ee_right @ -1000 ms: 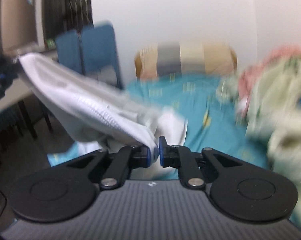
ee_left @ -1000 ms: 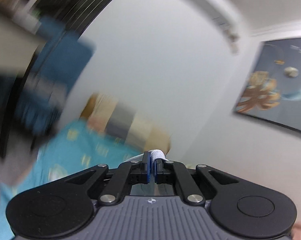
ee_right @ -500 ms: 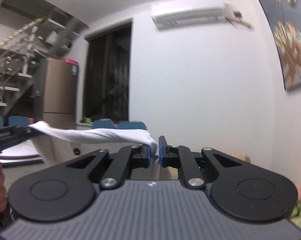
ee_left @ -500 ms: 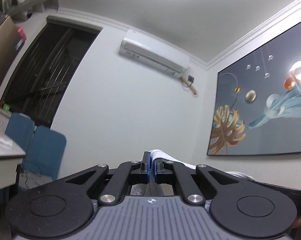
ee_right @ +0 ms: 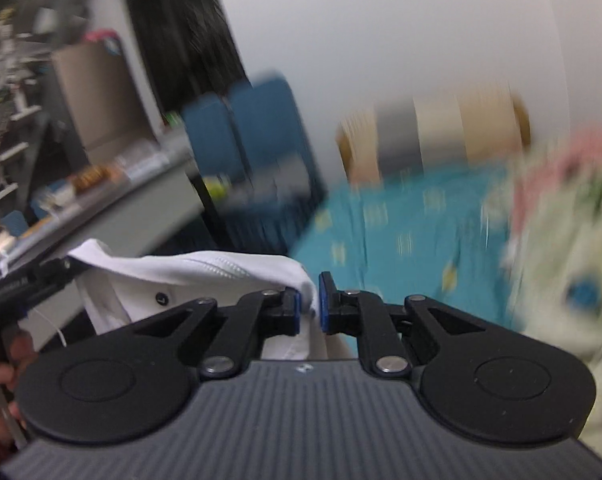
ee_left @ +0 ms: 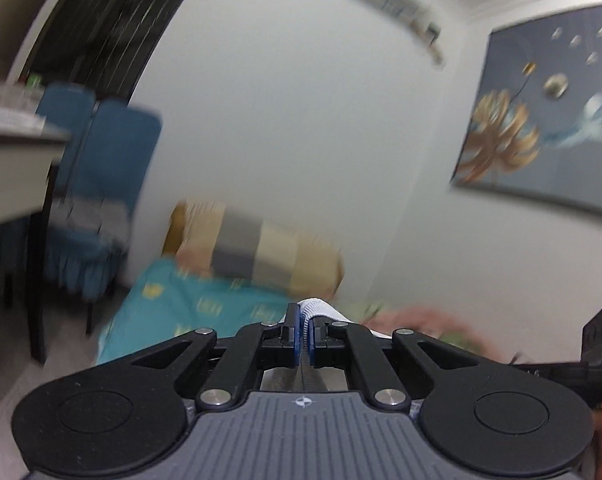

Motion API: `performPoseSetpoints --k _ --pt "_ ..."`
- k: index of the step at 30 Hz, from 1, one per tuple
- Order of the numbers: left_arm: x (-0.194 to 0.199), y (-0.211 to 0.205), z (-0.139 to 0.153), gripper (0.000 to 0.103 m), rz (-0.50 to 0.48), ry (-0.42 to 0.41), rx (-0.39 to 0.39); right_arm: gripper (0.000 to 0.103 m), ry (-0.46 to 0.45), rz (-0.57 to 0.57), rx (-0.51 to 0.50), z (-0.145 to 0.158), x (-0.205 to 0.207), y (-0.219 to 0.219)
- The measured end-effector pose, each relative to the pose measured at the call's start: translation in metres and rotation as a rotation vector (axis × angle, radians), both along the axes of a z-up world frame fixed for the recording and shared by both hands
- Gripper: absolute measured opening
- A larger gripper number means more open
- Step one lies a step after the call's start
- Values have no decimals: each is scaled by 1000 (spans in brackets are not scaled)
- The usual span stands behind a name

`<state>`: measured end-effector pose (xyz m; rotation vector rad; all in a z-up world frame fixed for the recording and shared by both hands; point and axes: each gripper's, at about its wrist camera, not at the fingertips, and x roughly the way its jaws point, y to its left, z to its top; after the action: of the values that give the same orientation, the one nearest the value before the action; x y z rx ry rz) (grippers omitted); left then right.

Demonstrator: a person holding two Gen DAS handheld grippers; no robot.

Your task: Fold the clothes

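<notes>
Evidently no fold was made yet; the left gripper (ee_left: pixel 304 334) and right gripper (ee_right: pixel 309 308) each pinched the white garment (ee_right: pixel 205 276) between nearly closed fingers, stretched in the air near the teal-sheeted bed (ee_right: pixel 413 216); laying and folding, seemingly, remained.

Left wrist view: sits behind left claw (ee_left: pixel 304 336), faces forward and slightly up at wall and painting (ee_left: pixel 541 136).
Right wrist view: sits behind right claw (ee_right: pixel 309 307), faces forward, roughly level, over bed (ee_right: pixel 401 220).
Nearness: both close on own claw; room far, blurred.
Shared: bed, headboard (ee_left: pixel 261 248), blue chairs (ee_right: pixel 245 136).
</notes>
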<state>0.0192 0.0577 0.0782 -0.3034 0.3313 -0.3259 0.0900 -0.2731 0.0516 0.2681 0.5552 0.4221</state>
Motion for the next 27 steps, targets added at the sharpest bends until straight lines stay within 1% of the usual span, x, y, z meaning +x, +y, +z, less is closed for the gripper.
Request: performPoseSetpoints --k 2,3,4,6,7,10,11,12,13,14,15,17,18,20,22,23,24,26,27 --pt "41 -2 -45 4 13 103 36 13 104 -21 5 -51 29 1" --pt "56 -5 -63 4 15 156 50 13 152 -29 9 -75 43 2" --pt "68 -6 -82 4 9 194 72 13 198 -36 12 -98 58 4" --pt "86 -10 -114 4 7 240 142 13 279 -56 12 -140 85 9" --pt "94 -7 -132 4 6 270 156 13 317 -67 10 -159 97 11" --pt "124 2 -177 4 9 355 125 14 375 -87 -19 -198 124 14" --pt "136 4 -185 4 17 382 117 17 392 -93 -29 -211 132 15" --pt "143 6 -194 4 27 405 117 24 395 -96 -43 -218 137 15" --pt "151 10 -195 4 42 427 117 28 390 -103 -44 -223 139 14" --pt "155 13 -200 4 55 446 103 37 378 -116 -36 -225 140 12" --pt "160 18 -205 4 66 465 76 49 364 -127 -26 -225 140 10" --pt "165 23 -207 4 75 482 24 62 327 -140 -12 -224 140 6" --pt "165 25 -207 4 78 477 14 63 299 -143 -6 -221 139 6" --pt "162 24 -202 4 77 460 13 63 241 -144 0 -210 131 5" --pt "153 24 -192 4 69 441 -2 64 192 -131 -7 -198 123 6" --pt "148 24 -187 4 64 432 -10 68 186 -113 -25 -193 120 6" --pt "145 25 -185 4 61 425 -18 69 200 -85 -46 -190 117 6" --pt "135 23 -175 4 51 412 -23 69 266 -6 -73 -188 113 5" --pt "132 22 -172 4 49 406 -23 69 257 -8 -58 -185 107 2"
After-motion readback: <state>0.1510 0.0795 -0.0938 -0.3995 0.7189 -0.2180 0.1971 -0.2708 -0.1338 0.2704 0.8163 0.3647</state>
